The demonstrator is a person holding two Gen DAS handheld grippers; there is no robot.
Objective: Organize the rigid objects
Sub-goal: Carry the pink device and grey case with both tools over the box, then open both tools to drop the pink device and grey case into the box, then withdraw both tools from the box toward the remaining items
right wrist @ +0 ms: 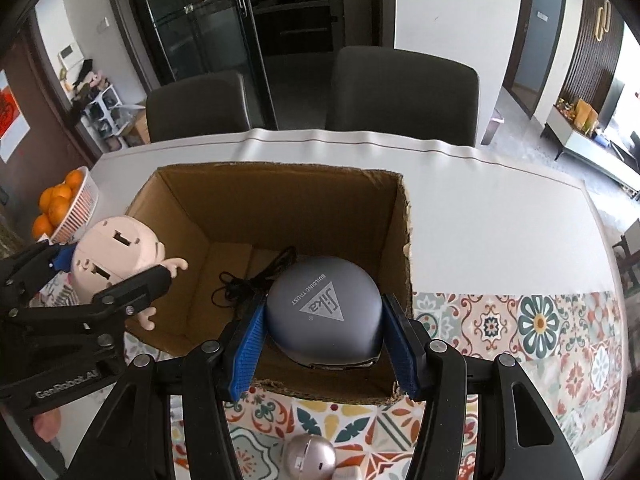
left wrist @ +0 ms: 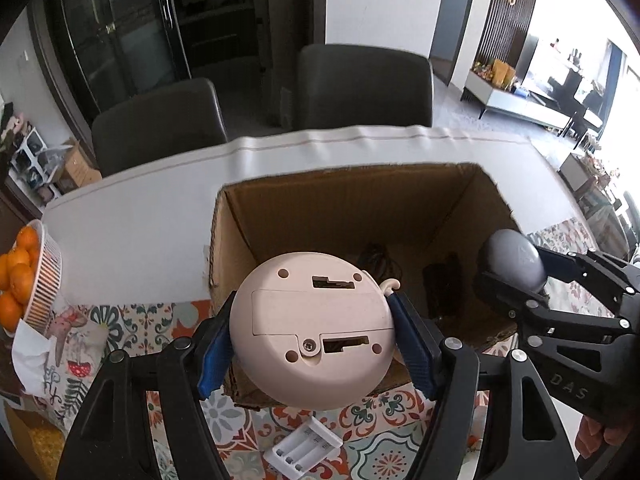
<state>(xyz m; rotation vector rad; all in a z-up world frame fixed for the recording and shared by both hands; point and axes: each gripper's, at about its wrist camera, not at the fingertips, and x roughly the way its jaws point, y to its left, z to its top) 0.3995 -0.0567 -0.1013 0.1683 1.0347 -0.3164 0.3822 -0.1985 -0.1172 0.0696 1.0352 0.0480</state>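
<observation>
Left fingers (left wrist: 312, 336) clamping pink toy (left wrist: 312, 332), right fingers (right wrist: 320, 340) clamping grey case (right wrist: 324, 316), box (right wrist: 280, 196) contents obscured.

Beyond my fingers, two dark chairs (right wrist: 402, 96) face the white table (right wrist: 500, 216). Behind them stands a glass-doored cabinet (right wrist: 196, 20). Daylight enters from my right.

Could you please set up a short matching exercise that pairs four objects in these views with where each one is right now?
Things:
1. pink round plastic toy
2. grey domed Sika case
3. black coiled cable
4. white battery holder

Places:
A. on the box floor
B. on the patterned mat
C. in the left gripper
D. in the right gripper

Pairs: 1-C, 2-D, 3-A, 4-B
</observation>
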